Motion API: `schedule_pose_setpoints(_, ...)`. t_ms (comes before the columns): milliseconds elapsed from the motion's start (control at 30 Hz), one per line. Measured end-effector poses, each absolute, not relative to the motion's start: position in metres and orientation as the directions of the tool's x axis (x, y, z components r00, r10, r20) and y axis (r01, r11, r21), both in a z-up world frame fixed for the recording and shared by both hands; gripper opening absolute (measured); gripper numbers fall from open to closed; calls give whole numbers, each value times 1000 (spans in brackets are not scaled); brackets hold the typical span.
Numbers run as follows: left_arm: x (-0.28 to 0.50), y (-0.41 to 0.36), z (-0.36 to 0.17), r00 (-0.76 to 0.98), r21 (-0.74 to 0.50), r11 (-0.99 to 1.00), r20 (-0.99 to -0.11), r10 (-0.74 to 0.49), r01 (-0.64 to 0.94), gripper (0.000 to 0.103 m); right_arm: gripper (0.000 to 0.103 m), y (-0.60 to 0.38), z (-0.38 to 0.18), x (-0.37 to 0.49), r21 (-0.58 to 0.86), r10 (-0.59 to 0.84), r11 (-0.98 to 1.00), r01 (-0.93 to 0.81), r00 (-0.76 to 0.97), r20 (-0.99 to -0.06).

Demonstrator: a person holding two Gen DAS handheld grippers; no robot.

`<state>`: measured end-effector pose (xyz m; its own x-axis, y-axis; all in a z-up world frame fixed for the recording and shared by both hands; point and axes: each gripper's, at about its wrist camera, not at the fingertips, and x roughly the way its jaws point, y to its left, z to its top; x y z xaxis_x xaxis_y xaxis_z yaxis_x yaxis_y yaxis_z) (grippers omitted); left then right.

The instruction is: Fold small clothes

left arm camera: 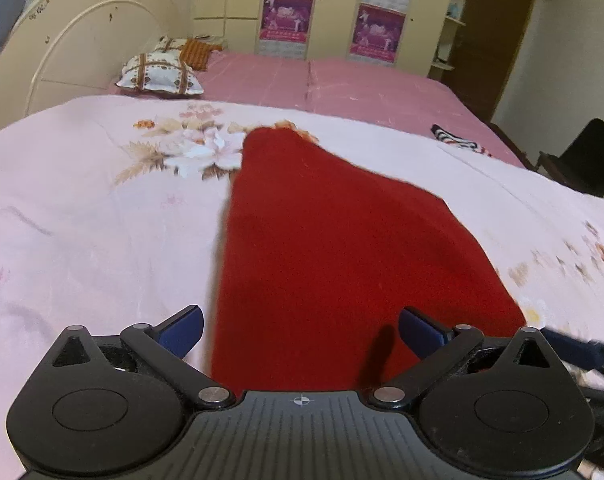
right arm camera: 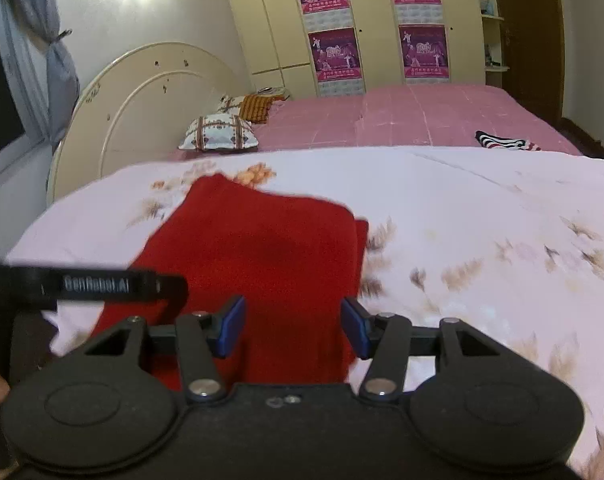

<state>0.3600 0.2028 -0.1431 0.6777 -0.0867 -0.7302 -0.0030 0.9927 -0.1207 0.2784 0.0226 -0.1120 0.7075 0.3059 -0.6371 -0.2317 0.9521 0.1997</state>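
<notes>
A red garment (left arm camera: 334, 248) lies flat on the pale pink flowered quilt (left arm camera: 93, 216); it also shows in the right wrist view (right arm camera: 261, 256), with a folded edge along its right side. My left gripper (left arm camera: 300, 330) is open, its blue fingertips (left arm camera: 187, 330) spread over the garment's near left edge. My right gripper (right arm camera: 293, 330) is open over the garment's near end, holding nothing. The left gripper's black body (right arm camera: 101, 282) shows at the left of the right wrist view.
A darker pink sheet (left arm camera: 342, 80) covers the bed beyond the quilt. Patterned pillows (left arm camera: 159, 74) lie by the cream headboard (left arm camera: 69, 48). A striped black, white and red cloth (right arm camera: 506, 142) lies at the far right. A wardrobe with posters (right arm camera: 334, 36) stands behind.
</notes>
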Motion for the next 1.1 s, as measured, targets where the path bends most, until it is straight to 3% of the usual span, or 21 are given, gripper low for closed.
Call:
schedule_pose_setpoints(167,339,195,-158,649,-82,996,-757,-75,19,103,51,24,-139,266,194,271,963,-189,658,-702)
schedule_pose_setpoints(567,331,193,-172,577,-71,995,-816,-20,-67,103,55,19,-137,257,205,246,969,-141,666,-704)
schedule_pose_setpoints(1100,314,171,-163,649,87,995,-754,101,-53,103,62,20,-142,256,187,237,972,-146,646,-726)
